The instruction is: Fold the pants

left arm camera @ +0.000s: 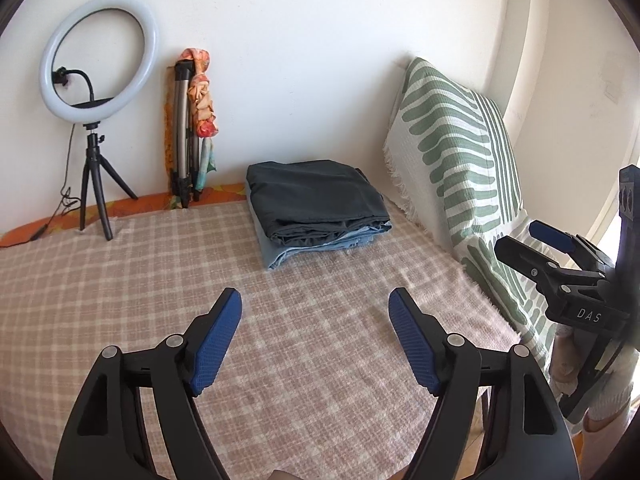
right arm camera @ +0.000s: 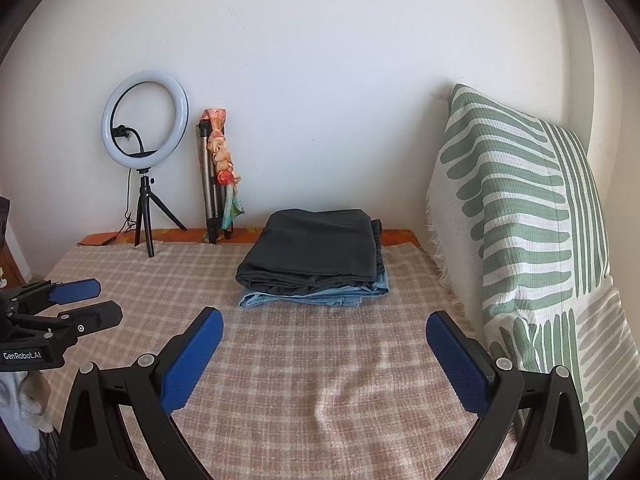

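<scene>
Dark grey pants [left arm camera: 316,200] [right arm camera: 312,248] lie folded into a flat square on top of folded light blue jeans [left arm camera: 320,246] [right arm camera: 316,298], at the far side of the checked bedspread [left arm camera: 140,280] [right arm camera: 320,380]. My left gripper [left arm camera: 316,320] hovers well short of the pile, jaws open, nothing between the blue pads [left arm camera: 218,344]. My right gripper [right arm camera: 324,344] also hangs back from the pile, jaws wide open and empty. The right gripper [left arm camera: 528,240] shows at the right edge of the left wrist view, and the left gripper [right arm camera: 84,304] at the left edge of the right wrist view.
A ring light on a small tripod [left arm camera: 96,112] [right arm camera: 144,160] stands at the back left by the white wall. A folded tripod with a colourful cloth [left arm camera: 192,128] [right arm camera: 218,176] leans beside it. A green-striped cushion cover [left arm camera: 460,168] [right arm camera: 520,220] rises along the right.
</scene>
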Motion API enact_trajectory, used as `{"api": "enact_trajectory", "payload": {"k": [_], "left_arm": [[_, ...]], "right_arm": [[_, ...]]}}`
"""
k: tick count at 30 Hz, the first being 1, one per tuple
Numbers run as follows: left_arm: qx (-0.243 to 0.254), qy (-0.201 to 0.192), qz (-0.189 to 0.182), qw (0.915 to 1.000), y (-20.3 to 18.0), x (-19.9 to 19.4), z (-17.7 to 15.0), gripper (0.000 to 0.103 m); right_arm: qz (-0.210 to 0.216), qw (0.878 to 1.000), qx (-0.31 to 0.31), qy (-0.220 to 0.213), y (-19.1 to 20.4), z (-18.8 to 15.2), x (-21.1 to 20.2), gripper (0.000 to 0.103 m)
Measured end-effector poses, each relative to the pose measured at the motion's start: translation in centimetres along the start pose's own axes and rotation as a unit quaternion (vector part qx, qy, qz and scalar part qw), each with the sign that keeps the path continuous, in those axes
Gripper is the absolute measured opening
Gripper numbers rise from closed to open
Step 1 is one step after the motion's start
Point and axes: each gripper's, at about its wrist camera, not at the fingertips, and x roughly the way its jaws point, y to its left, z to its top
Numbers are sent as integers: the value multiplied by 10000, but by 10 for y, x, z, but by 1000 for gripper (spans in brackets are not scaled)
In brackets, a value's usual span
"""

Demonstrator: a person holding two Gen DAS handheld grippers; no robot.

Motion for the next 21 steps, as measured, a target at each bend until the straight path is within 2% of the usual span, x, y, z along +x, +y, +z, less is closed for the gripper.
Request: {"api": "enact_trajectory", "payload": {"k": [5, 10, 15, 21], "left_arm": [[210, -209, 206, 9993, -7, -32, -23, 79], [199, -389, 438, 9981, -2, -52, -37, 82], [253, -442, 644, 9966, 1, -61, -47, 83], [301, -420, 670, 9964, 2, -63, -54, 83]], "right_arm": [[106, 9999, 42, -95, 19, -17, -26, 103], [2, 9998, -87, -153, 35, -25, -41, 103], [-40, 9998, -63, -203, 41, -31, -49, 103], [-98, 9997, -2, -214, 42, -35, -50, 103]]}}
